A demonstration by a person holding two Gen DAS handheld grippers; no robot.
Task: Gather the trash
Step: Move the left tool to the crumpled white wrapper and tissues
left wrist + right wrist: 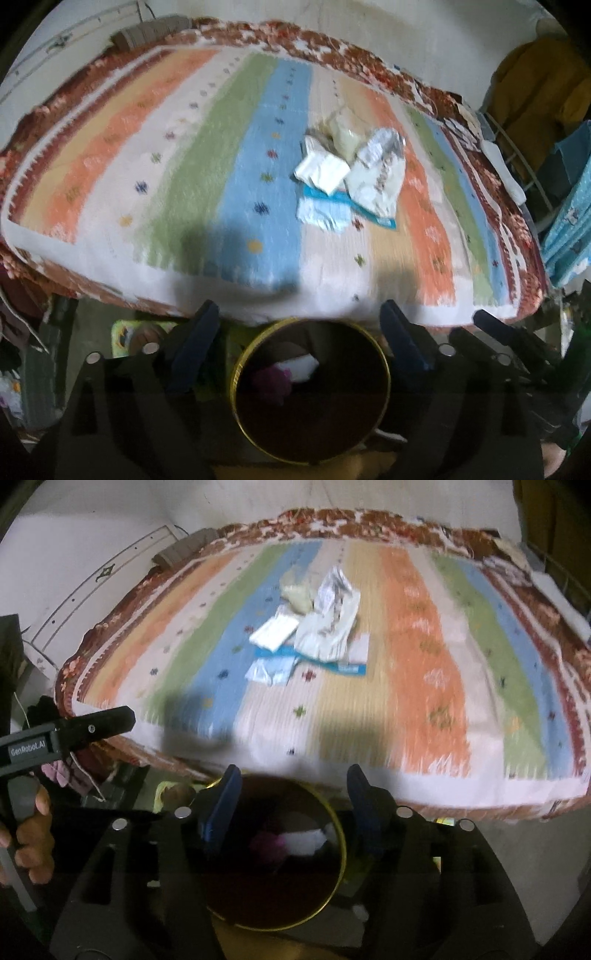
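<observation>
A pile of trash lies mid-bed on the striped blanket: crumpled white wrappers, a folded white paper, a pale yellow bag and blue packaging. It also shows in the right wrist view. A round bin with a gold rim stands on the floor below the bed's near edge, with a white scrap and something purple inside; its rim also shows in the right wrist view. My left gripper is open and empty above the bin. My right gripper is open and empty above it too.
The left gripper's body and the hand holding it show at the right wrist view's left edge. A wire rack with yellow and blue cloth stands right of the bed. A grey bundle lies at the bed's far corner.
</observation>
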